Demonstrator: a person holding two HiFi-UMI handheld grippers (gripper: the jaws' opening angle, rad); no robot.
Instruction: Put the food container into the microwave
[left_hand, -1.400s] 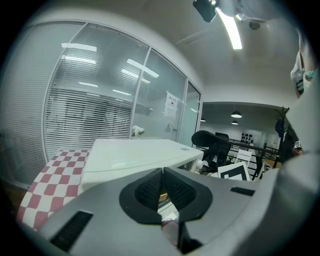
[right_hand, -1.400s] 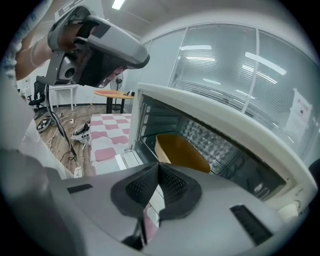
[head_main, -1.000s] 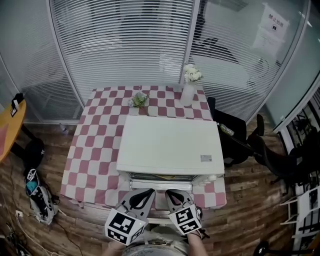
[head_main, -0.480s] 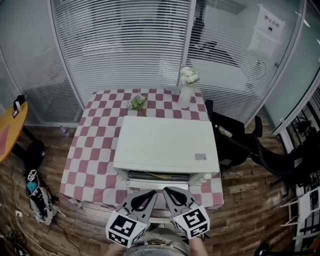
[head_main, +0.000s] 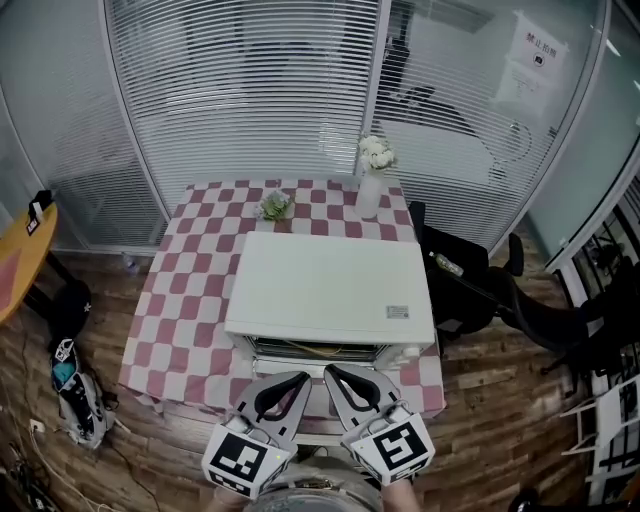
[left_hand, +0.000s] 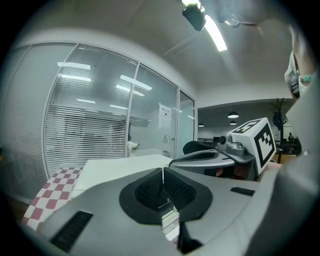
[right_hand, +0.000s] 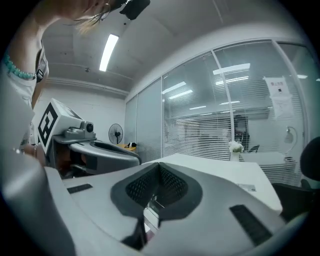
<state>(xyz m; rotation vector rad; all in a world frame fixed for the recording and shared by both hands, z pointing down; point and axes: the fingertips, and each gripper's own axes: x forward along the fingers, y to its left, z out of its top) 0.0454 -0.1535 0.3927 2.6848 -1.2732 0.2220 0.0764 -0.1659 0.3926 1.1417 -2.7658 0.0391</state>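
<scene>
While the left gripper (head_main: 302, 379) and right gripper (head_main: 331, 372) hang closed and empty before the microwave (head_main: 330, 290) on the checked table (head_main: 190, 290), a vase (head_main: 368, 196) behind it holds white flowers (head_main: 375, 153), near window blinds (head_main: 240, 90).

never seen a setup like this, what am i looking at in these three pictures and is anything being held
There is no robot here: a person holds a two-jaw gripper in each hand. The wide picture comes from a camera on the person's head, looking down. The left gripper and right gripper show at its bottom edge, each carrying a marker cube.

The other two pictures come from a camera riding on each gripper, looking along its jaws. In both, the jaws are together with nothing between them, so nothing is held.

In front stands a table with a red-and-white checked cloth. On it sit a white microwave, a vase of white flowers and a small green plant. No food container shows in any picture.
</scene>
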